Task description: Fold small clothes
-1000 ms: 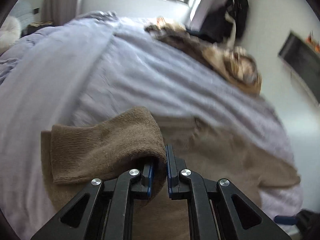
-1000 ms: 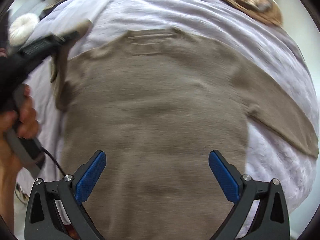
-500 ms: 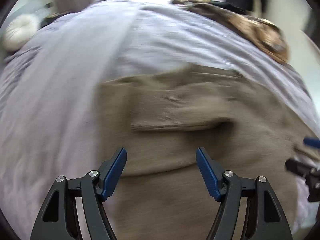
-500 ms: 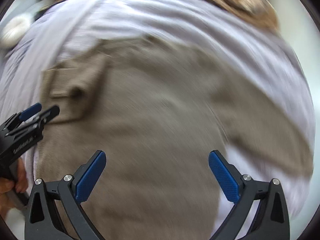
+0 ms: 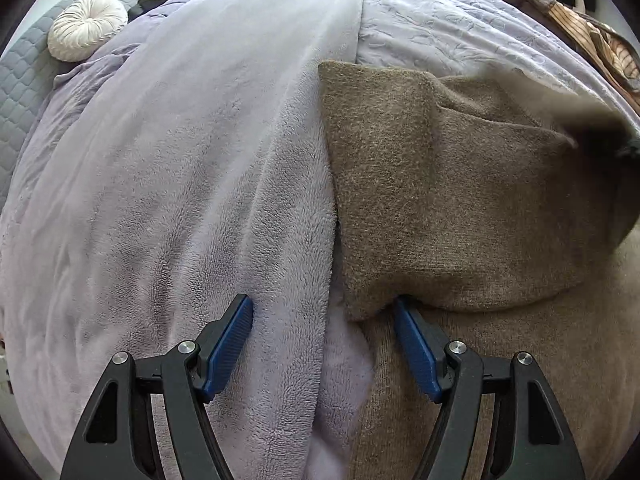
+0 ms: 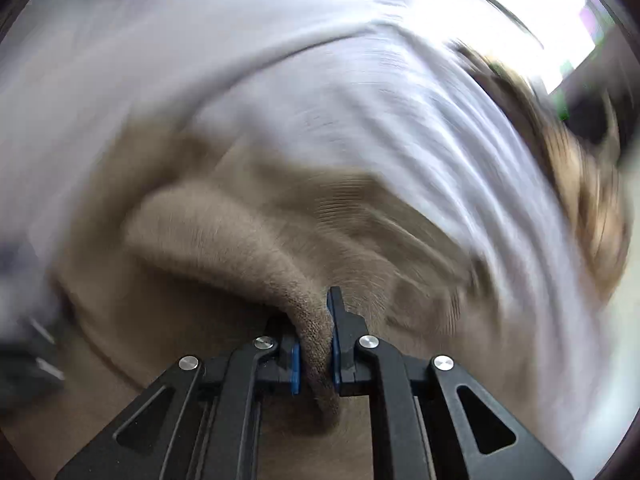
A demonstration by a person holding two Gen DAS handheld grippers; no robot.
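Two grippers work over one brown knit sweater (image 5: 460, 200) spread on a lilac fleece blanket (image 5: 180, 180). Seen from the left wrist, the left gripper (image 5: 324, 312) points down with its jaws spread and nothing pinched; a folded-over sleeve flap fills the frame from about one to four o'clock, its lower corner reaching between the blue pads. A round white cushion (image 5: 86, 28) sits at ten o'clock. Through the blurred right wrist view, the right gripper (image 6: 316, 344) has just been closing, and its jaws now pinch a fold of the sweater (image 6: 224, 240) at six o'clock.
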